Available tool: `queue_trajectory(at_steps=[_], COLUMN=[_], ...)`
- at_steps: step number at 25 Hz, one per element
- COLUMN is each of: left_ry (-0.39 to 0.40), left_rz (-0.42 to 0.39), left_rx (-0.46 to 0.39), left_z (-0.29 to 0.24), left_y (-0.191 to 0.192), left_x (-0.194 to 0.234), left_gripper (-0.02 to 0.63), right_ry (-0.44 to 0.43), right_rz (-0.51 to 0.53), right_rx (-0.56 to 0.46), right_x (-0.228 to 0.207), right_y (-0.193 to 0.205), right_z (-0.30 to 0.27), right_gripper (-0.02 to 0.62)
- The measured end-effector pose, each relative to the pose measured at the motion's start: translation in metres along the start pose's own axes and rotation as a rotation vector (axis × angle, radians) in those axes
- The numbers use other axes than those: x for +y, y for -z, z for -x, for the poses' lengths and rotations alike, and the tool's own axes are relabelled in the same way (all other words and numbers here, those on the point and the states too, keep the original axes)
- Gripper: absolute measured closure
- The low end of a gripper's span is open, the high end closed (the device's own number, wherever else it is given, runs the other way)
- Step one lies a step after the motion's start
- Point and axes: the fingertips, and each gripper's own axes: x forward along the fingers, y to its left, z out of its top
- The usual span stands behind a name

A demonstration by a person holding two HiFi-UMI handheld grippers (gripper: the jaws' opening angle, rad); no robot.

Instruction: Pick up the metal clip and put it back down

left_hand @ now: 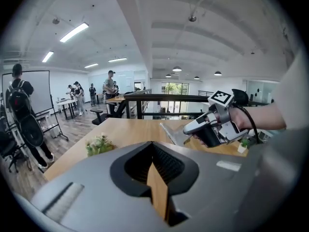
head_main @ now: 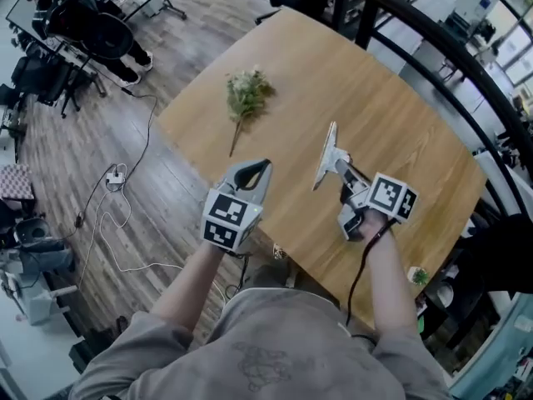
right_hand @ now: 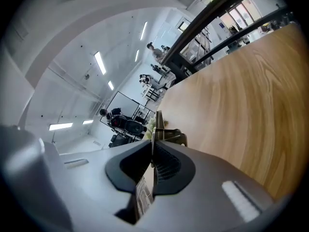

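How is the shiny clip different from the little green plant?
The metal clip is flat, grey and shiny; the plant sprig is green and leafy. The clip is pinched in the right tongs, while the sprig lies loose on the table. Both are over the same wooden table.

Grey shirt [head_main: 275, 348], left claw [head_main: 263, 167], right claw [head_main: 340, 168]

pale honey wooden tabletop [head_main: 416, 132] with wavy grain, shiny silver metal clip [head_main: 330, 158], matte grey left gripper [head_main: 255, 172] and matching grey right gripper [head_main: 348, 176], black-and-white checker-ish marker cubes on both, dusty green plant sprig [head_main: 247, 92], grey-brown plank floor [head_main: 67, 144]
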Motion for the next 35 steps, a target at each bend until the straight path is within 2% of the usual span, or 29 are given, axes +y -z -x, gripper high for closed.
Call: queue_trajectory(at_steps=[4,9,14,23,32,35], left_ry=[-0.058,-0.109,-0.161,-0.181,-0.186,-0.185], left_rz=[0.039,0.170,0.198,0.231,0.252,0.254], left_rx=[0.024,0.035,0.059,0.110,0.141,0.141], left_z=[0.021,0.046,0.062,0.073,0.078,0.081], left_y=[0.018,0.043,0.068,0.108,0.126,0.125], left_x=[0.038,0.078,0.101,0.113,0.109,0.104], left_gripper=[0.604,0.604,0.604,0.604,0.604,0.604], right_ry=[-0.026,-0.034,0.007,0.078,0.092,0.112], right_rz=[-0.002,0.010,0.026,-0.007,-0.014,0.029], right_rx=[0.065,0.145,0.237,0.349,0.378,0.400], right_x=[0.022,0.040,0.031,0.003,-0.007,-0.010], right_y=[0.018,0.047,0.086,0.142,0.160,0.161], right_z=[-0.046,-0.099,-0.146,-0.196,-0.209,-0.205], right_gripper=[0.577,0.577,0.577,0.577,0.574,0.573])
